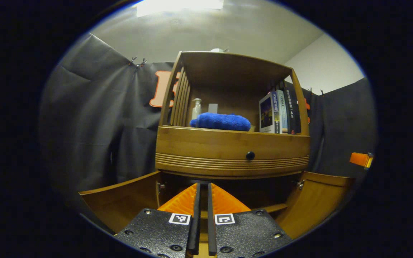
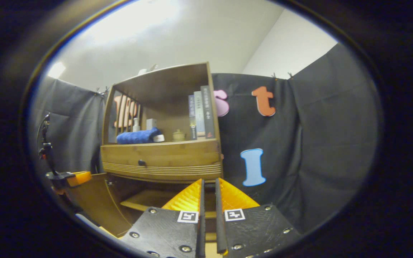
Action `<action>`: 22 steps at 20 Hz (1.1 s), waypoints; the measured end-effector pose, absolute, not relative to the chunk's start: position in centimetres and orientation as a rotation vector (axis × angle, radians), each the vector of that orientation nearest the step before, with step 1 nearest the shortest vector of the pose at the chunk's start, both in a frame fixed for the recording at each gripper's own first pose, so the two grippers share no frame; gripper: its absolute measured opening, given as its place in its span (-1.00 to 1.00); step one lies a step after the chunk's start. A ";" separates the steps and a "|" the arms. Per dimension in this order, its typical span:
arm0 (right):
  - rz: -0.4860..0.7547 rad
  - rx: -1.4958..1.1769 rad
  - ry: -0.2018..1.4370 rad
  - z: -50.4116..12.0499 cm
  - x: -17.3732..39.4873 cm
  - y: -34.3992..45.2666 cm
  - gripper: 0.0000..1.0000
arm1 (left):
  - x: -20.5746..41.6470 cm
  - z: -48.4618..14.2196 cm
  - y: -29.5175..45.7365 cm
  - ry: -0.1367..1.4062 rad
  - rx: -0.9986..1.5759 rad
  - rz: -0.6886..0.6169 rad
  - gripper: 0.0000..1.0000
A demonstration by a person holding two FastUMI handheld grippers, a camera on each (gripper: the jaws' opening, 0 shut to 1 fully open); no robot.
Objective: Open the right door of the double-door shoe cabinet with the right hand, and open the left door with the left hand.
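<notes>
The wooden shoe cabinet [image 1: 232,150] stands ahead with both lower doors swung out. In the left gripper view the left door [image 1: 120,197] angles out at the lower left and the right door [image 1: 323,200] at the lower right. My left gripper [image 1: 202,188] points at the dark opening between them, fingers nearly together, holding nothing. The right gripper [image 1: 360,159] shows as a small piece just beyond the right door's free edge. In the right gripper view my right gripper [image 2: 209,184] is shut and holds nothing, facing the cabinet's [image 2: 161,157] right corner. The left door [image 2: 91,200] stands open, with the left gripper [image 2: 68,179] beside it.
The upper shelf holds a rolled blue towel [image 1: 221,122], a small bottle [image 1: 196,107] and upright books [image 1: 280,113]. Below it sits a drawer with a black knob [image 1: 250,155]. An inner shelf [image 2: 149,200] shows in the lower compartment. Black cloth walls surround the cabinet.
</notes>
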State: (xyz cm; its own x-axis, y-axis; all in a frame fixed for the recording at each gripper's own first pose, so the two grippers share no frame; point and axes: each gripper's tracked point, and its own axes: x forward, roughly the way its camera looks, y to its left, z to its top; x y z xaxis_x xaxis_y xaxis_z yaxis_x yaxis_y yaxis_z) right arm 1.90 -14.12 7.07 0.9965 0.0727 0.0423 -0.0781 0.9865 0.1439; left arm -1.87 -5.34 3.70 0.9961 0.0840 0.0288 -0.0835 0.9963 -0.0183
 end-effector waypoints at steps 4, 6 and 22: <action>0.144 0.118 0.011 4.8 2.6 -10.0 -0.75 | -1.1 2.1 -8.0 -0.006 -0.019 0.022 -0.79; 0.170 0.098 0.039 3.4 3.0 -8.2 -0.75 | -1.1 0.9 -8.6 0.016 -0.017 0.007 -0.79; 0.160 0.053 0.142 -2.8 4.1 -4.7 -0.75 | -1.5 -3.3 -9.1 0.088 -0.004 -0.011 -0.78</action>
